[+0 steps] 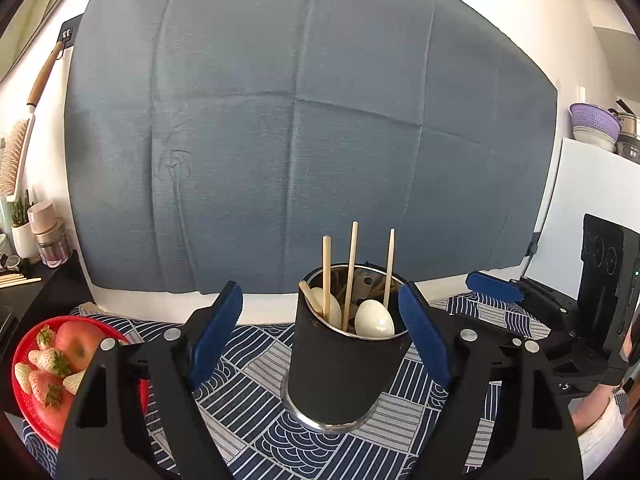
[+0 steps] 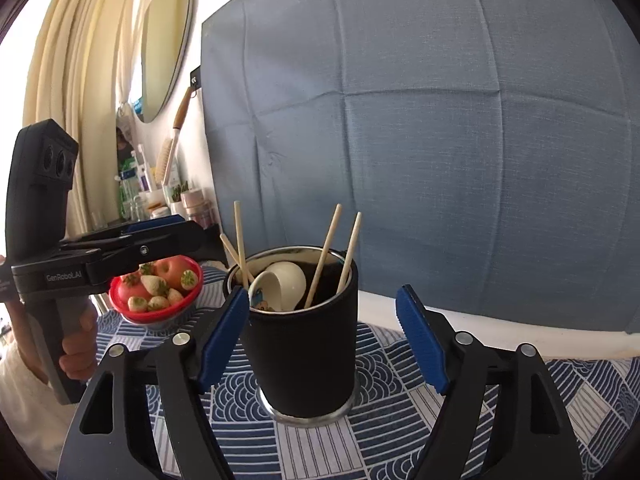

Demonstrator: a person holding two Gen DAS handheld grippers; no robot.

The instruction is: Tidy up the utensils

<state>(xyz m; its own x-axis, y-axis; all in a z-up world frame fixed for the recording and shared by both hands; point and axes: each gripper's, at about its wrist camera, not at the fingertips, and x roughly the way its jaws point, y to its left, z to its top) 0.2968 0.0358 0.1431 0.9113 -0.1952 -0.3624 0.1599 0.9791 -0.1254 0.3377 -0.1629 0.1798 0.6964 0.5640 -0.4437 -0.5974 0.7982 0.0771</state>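
Hand-held gripper [image 1: 322, 320] wide open, straddling utensil cup [image 1: 344, 364]

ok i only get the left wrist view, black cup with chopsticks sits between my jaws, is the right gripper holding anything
observer: No. Seen from the right wrist, the right gripper has its jaws wide apart either side of the black cup, gripping nothing.
operator: anything on those white spoons i cant see
observer: One spoon has a coloured cartoon print inside its bowl, facing the right camera.
operator: whats on the wall left of the blue cloth
observer: A round mirror, next to a cream curtain.
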